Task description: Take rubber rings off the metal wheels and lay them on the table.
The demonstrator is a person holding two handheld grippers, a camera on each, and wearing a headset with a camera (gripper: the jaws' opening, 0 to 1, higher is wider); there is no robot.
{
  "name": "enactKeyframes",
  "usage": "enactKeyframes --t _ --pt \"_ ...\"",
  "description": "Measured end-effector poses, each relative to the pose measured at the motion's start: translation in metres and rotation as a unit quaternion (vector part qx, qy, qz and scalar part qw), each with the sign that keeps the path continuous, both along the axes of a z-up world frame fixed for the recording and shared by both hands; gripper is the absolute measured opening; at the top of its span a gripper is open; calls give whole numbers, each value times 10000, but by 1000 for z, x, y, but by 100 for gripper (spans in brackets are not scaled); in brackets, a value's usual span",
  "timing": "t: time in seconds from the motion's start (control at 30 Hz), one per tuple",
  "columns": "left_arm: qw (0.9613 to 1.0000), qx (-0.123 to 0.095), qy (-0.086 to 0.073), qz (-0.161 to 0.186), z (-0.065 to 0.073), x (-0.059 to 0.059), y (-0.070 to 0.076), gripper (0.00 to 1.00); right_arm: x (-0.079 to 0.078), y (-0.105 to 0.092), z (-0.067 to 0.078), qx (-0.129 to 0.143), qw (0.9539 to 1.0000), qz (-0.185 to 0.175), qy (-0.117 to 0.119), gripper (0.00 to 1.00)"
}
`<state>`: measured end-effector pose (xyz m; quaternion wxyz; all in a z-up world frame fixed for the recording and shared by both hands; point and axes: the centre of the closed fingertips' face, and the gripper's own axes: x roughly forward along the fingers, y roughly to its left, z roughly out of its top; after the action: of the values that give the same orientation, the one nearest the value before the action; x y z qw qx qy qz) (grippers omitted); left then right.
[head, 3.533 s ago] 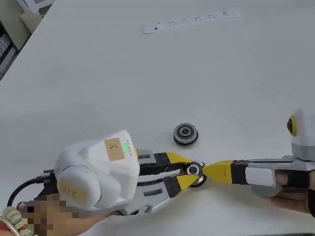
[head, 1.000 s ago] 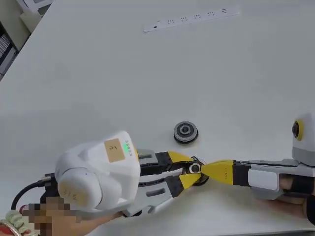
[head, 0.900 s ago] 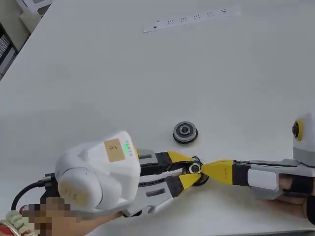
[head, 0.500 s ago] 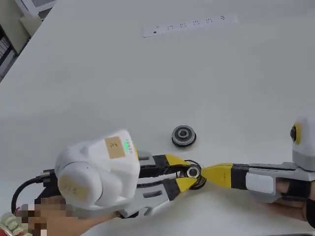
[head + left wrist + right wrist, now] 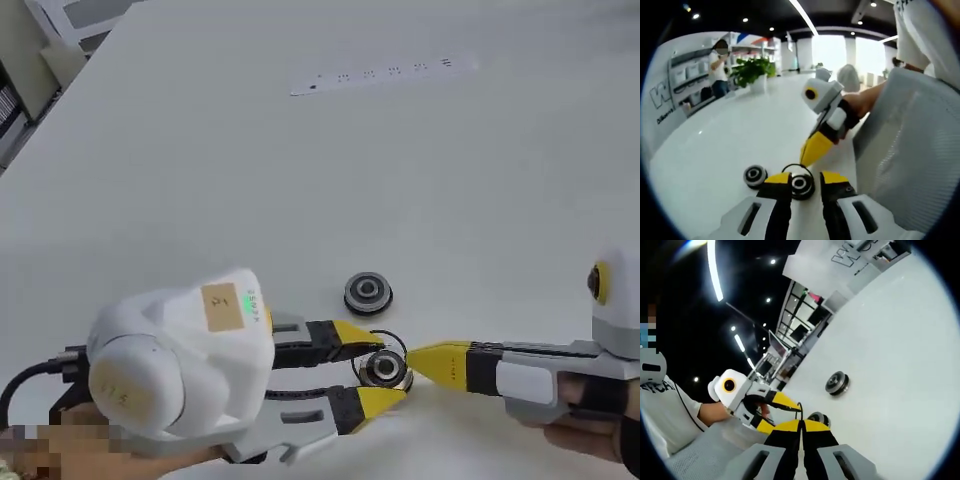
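Note:
A metal wheel (image 5: 383,370) sits between the yellow fingertips of my left gripper (image 5: 365,367), which is shut on it low on the white table (image 5: 300,180). In the left gripper view the same wheel (image 5: 801,185) is between the jaws. A thin black rubber ring (image 5: 386,341) stands off the wheel as a loop (image 5: 792,167). My right gripper (image 5: 412,358) comes in from the right, shut with its tips pinched on that ring. A second wheel (image 5: 368,293) lies flat just beyond, with its black ring on it; it is also seen in the right gripper view (image 5: 837,383).
A white power strip (image 5: 380,72) lies far back on the table. A person stands by shelves and a plant in the background of the left gripper view (image 5: 719,67). The table's left edge (image 5: 40,110) is at the far left.
The rubber ring has come up off the held wheel into an open loop at the right gripper's tip. The left jaws stand a little wider. The head camera has shifted.

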<state>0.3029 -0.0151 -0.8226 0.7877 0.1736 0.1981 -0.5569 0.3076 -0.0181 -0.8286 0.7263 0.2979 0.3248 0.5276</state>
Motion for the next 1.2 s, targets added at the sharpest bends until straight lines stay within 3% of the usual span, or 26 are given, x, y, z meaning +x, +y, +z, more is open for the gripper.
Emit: enactKeyframes --t 0.17,0.3,0.33,0.5,0.57,0.63,0.7,0.8,1.03,1.2 --pt "9998 -135 -113 10 18 4 0 31 -1 -5 3 -19 10000 -42 -27 0" --pt "9992 -257 -138 284 34 12 2 44 0 -10 6 -21 9999 -100 -44 0" --pt "9989 -323 -210 278 42 12 2 46 0 -12 7 -16 9999 -140 -49 0" --pt "9982 -380 -281 360 58 12 6 50 0 -18 12 -6 9997 -228 -59 0" --pt "9981 -422 -189 415 62 10 7 59 -1 -21 14 -11 9996 -258 -80 0" --pt "9975 -481 -237 458 68 8 8 66 -1 -23 15 -39 9996 -269 -99 0" --pt "9974 -479 -283 466 72 6 10 68 0 -25 15 -84 9995 -284 -117 0" --pt "9972 -422 -336 515 77 3 17 68 0 -28 19 -116 9993 -303 -163 0" --pt "9948 -354 -513 805 93 5 41 82 2 -33 29 -164 9989 -362 -259 0" --pt "9921 -265 -669 1031 102 6 64 85 -1 -32 40 -315 9978 -323 -488 0"
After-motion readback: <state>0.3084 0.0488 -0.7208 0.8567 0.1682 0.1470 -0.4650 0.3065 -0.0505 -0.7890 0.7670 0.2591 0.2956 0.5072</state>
